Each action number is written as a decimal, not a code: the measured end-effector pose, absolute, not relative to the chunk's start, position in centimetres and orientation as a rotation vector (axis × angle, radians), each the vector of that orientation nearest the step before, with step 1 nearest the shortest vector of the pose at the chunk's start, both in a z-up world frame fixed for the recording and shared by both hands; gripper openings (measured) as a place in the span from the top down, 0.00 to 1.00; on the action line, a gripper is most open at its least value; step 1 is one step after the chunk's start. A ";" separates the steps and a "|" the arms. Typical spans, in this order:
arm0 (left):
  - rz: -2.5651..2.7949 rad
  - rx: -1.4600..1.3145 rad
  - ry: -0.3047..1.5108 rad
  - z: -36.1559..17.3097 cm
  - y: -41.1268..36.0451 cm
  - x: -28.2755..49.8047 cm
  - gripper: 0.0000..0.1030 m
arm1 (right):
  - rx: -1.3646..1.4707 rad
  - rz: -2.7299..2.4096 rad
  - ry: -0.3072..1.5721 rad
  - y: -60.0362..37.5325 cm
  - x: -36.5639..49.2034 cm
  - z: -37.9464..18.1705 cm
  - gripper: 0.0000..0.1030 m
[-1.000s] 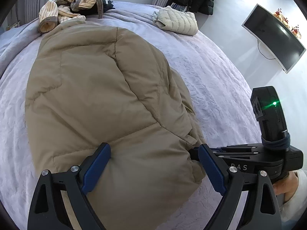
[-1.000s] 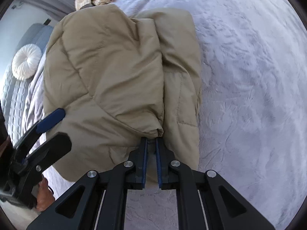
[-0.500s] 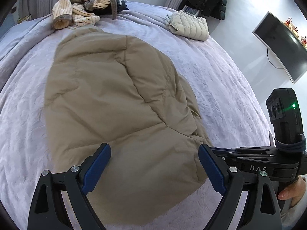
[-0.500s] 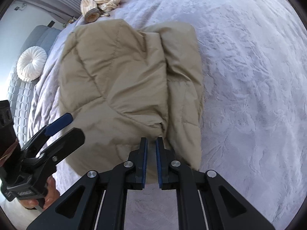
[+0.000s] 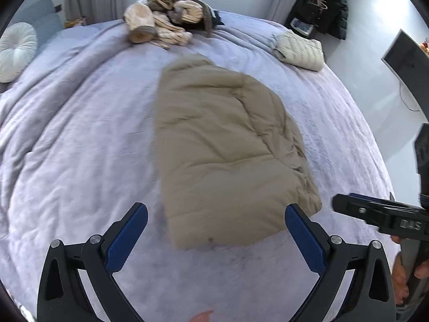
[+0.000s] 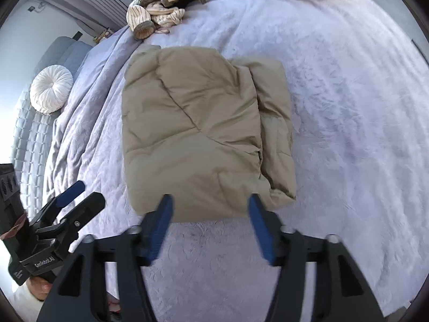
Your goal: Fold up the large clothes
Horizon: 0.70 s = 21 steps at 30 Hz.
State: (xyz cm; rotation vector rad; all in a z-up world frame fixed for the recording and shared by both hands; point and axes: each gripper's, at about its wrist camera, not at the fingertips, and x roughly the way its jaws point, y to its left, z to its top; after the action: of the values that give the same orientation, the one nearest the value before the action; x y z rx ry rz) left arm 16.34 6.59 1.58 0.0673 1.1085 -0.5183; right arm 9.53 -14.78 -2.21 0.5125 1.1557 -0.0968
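Note:
A tan puffer jacket (image 5: 225, 150) lies folded into a rectangle on the lilac bedspread (image 5: 80, 139); it also shows in the right wrist view (image 6: 198, 134), with a folded strip along its right side. My left gripper (image 5: 214, 214) is open and empty, just short of the jacket's near edge. My right gripper (image 6: 210, 206) is open and empty at the near edge too. The right gripper shows at the right of the left wrist view (image 5: 375, 212), and the left gripper shows at the lower left of the right wrist view (image 6: 72, 198).
A pile of striped and dark clothes (image 5: 169, 24) lies at the far side of the bed. A folded cream quilted jacket (image 5: 299, 51) sits at the far right corner. A round white cushion (image 6: 52, 88) rests on a sofa to the left. A TV (image 5: 405, 61) hangs right.
My right gripper has opened and let go of the jacket's edge. Both grippers have pulled back and up from the jacket, which now lies free on the bed.

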 end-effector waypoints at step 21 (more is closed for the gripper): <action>-0.307 0.052 1.091 7.6 11.4 11.9 0.01 | 0.350 -0.274 1.038 -10.6 4.7 6.1 0.00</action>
State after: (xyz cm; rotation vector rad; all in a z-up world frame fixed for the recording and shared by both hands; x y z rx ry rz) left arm 11.85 11.39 7.65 0.0518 1.0912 -0.3070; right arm 4.74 -10.56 6.06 0.3498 1.0383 -0.2740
